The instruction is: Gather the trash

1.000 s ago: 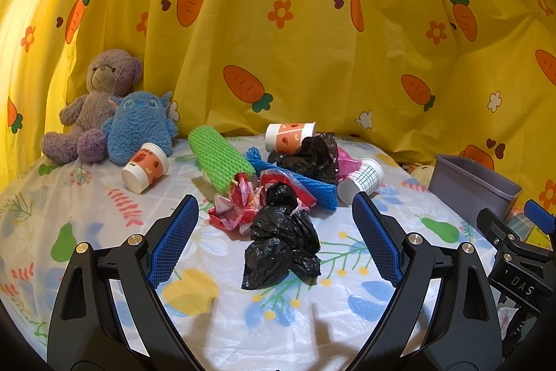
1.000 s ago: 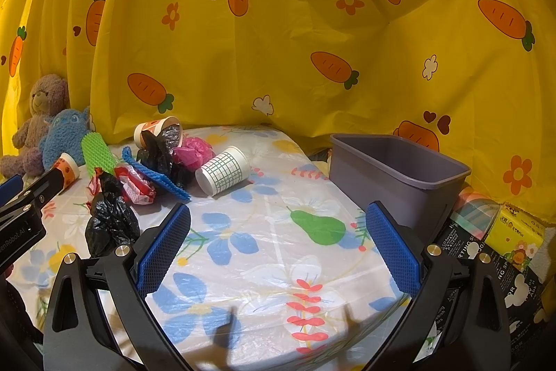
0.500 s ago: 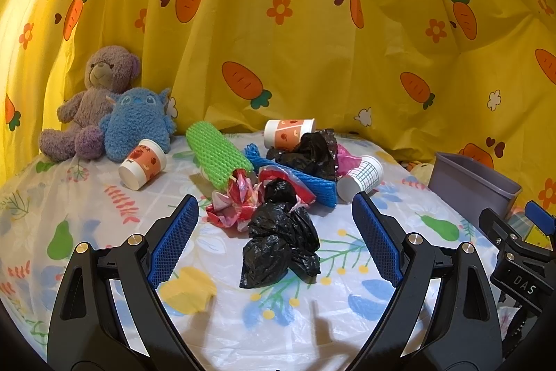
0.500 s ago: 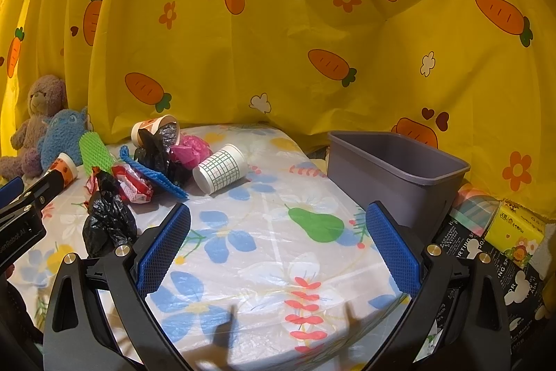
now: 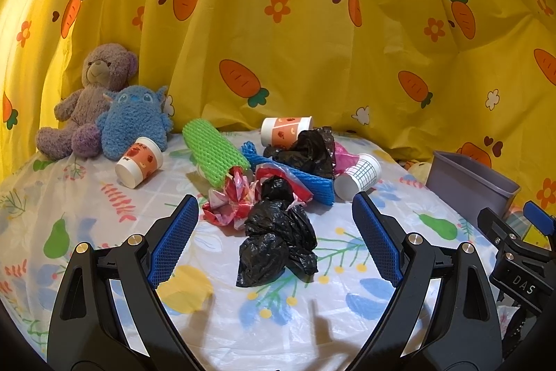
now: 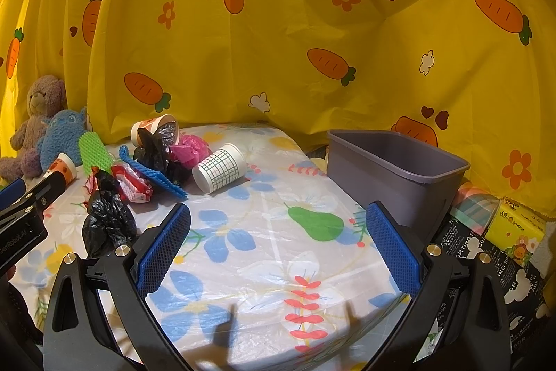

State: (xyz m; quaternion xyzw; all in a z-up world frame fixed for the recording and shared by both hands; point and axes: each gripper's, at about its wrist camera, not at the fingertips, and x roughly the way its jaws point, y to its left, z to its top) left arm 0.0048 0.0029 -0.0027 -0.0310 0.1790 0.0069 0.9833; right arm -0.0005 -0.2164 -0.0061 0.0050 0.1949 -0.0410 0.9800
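Observation:
A heap of trash lies mid-table: a crumpled black bag [image 5: 278, 239], a red wrapper [image 5: 229, 200], green foam netting [image 5: 212, 155], blue netting [image 5: 305, 178], a second black bag [image 5: 305, 152], a pink bag [image 6: 189, 150], a grid-print cup [image 5: 358, 176] and two orange-print cups [image 5: 139, 162] [image 5: 286, 131]. My left gripper [image 5: 274, 232] is open and empty, with the near black bag between its fingers' line of sight. My right gripper [image 6: 278, 242] is open and empty over bare tablecloth. A grey bin [image 6: 392, 169] stands at the table's right edge.
A purple bear [image 5: 90, 96] and a blue plush toy [image 5: 133, 120] sit at the back left against the yellow carrot curtain [image 5: 312, 40]. A yellow tissue pack [image 6: 514, 228] and a printed black box [image 6: 486, 263] lie beyond the right edge.
Both views have shifted slightly; the trash heap sits a touch lower and nearer in the left wrist view. Both grippers stay open and empty.

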